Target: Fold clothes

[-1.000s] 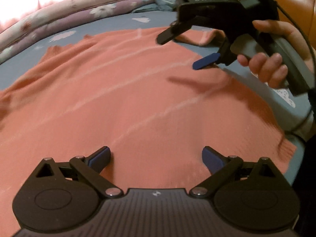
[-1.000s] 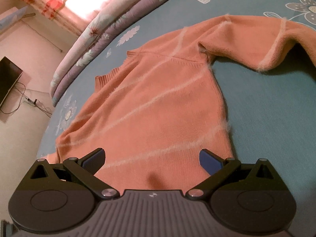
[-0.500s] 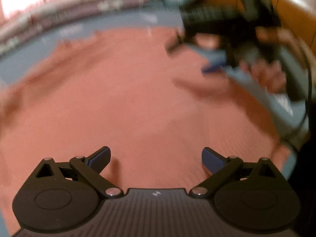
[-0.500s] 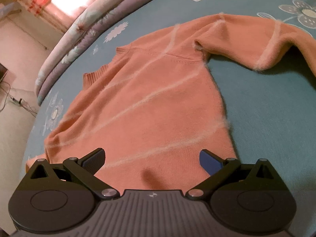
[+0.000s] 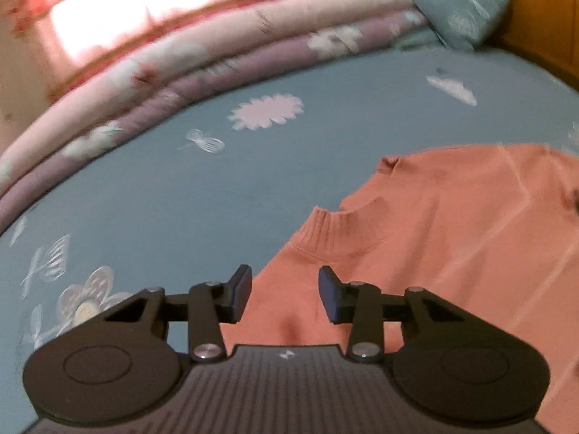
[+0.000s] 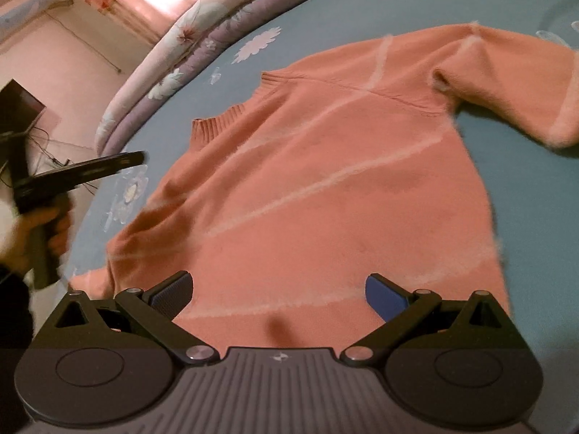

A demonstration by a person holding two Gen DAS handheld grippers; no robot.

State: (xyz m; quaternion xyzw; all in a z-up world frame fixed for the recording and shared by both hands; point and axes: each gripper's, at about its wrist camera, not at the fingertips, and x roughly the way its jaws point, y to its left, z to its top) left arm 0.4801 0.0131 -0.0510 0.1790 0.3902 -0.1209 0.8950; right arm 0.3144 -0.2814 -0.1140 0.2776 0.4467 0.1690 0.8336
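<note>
An orange sweater [image 6: 325, 181] with pale stripes lies flat on the blue bedsheet [image 6: 542, 217], collar [image 6: 217, 123] at the far left and one sleeve [image 6: 506, 72] spread to the right. My right gripper [image 6: 278, 293] hovers open and wide over the hem, holding nothing. My left gripper [image 5: 284, 289] stands over the sweater [image 5: 452, 253] at its shoulder edge just below the collar [image 5: 343, 231]. Its jaws are narrowed but still apart, with orange fabric showing in the gap. In the right wrist view a hand [image 6: 36, 231] holds the left gripper's body [image 6: 79, 175] at the far left.
A folded pink and purple floral quilt [image 5: 217, 58] runs along the far side of the bed, with a blue pillow [image 5: 452, 3] against the wooden headboard [image 5: 542, 36]. Beyond the bed edge are a dark screen [image 6: 21, 108] and cables on the floor.
My left gripper swung left from the sweater's body to its collar and shoulder edge, and its jaws narrowed. It now shows in the right wrist view. The right gripper stayed open over the hem.
</note>
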